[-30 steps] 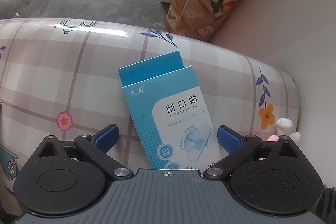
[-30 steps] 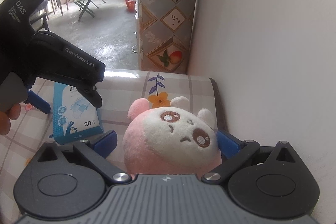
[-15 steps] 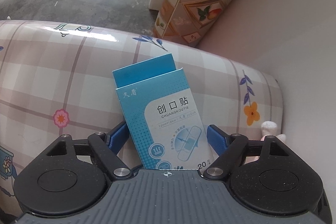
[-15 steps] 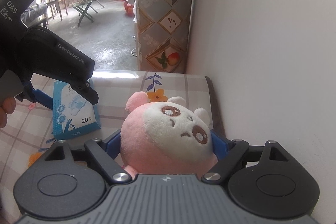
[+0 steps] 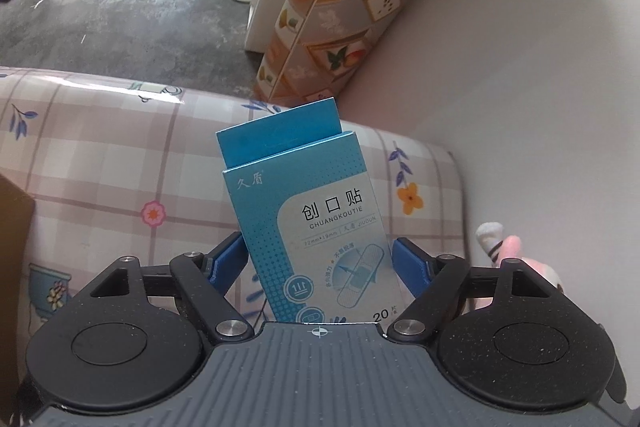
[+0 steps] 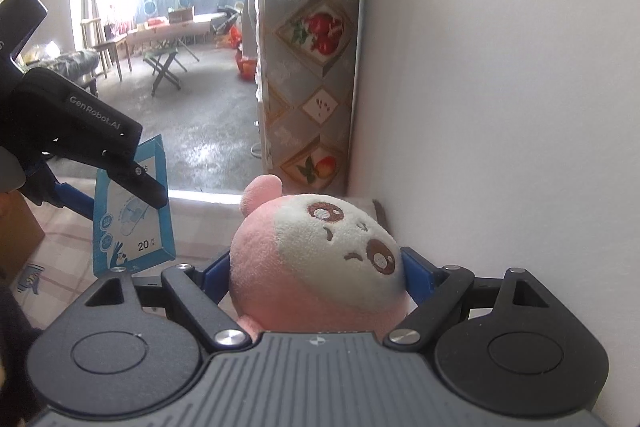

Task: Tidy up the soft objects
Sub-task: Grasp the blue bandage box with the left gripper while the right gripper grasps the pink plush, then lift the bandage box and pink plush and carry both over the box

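Fingers [image 5: 228,259] of my left gripper [image 5: 320,261] pinch blue plaster box [image 5: 316,219], lifted off checked tablecloth [image 5: 100,167]. Fingers of my right gripper [image 6: 316,277] squeeze pink plush toy [image 6: 316,251], raised beside white wall [image 6: 500,107]. Patterned cabinet [image 6: 308,67] beyond table edge.

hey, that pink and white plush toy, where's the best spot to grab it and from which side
Grip the plush toy across its round head, one finger on each cheek, coming from behind and above. The head is its widest, squashiest part, and the right gripper already clamps it that way.
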`<state>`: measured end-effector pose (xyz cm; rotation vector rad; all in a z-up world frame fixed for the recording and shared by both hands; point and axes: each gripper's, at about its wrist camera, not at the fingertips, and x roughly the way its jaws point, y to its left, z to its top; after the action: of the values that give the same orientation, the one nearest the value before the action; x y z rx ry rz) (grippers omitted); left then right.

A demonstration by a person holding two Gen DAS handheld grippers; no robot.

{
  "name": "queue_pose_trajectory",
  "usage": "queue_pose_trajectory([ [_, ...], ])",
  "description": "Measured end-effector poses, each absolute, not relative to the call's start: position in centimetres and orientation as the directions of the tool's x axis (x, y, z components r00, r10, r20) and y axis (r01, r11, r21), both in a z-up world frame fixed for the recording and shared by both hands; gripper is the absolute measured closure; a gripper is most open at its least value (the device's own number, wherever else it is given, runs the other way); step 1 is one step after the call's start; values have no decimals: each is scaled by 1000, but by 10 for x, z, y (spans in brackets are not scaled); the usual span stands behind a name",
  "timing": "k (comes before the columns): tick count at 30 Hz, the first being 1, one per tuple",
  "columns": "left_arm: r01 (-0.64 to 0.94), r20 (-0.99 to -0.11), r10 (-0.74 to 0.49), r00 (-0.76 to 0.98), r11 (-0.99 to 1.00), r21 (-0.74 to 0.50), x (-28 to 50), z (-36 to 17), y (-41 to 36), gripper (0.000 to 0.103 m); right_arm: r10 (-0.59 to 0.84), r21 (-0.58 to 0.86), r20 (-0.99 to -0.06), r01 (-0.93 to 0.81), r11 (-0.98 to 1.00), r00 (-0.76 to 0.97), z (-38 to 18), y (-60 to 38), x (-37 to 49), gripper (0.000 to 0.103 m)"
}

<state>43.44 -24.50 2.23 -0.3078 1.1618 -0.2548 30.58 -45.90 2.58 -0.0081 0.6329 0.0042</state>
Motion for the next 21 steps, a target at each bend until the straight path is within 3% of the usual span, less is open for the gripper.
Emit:
queue_pose_trajectory([
  [12,83,-743,-480,467,860,-504,354,101,-187,25,15,-43,-430,-37,998,903,111,-435,202,15],
  [21,83,-634,-518,574,807,-585,259,147,-89,25,163,-47,-312,-186,981,936,160,-386,104,15],
])
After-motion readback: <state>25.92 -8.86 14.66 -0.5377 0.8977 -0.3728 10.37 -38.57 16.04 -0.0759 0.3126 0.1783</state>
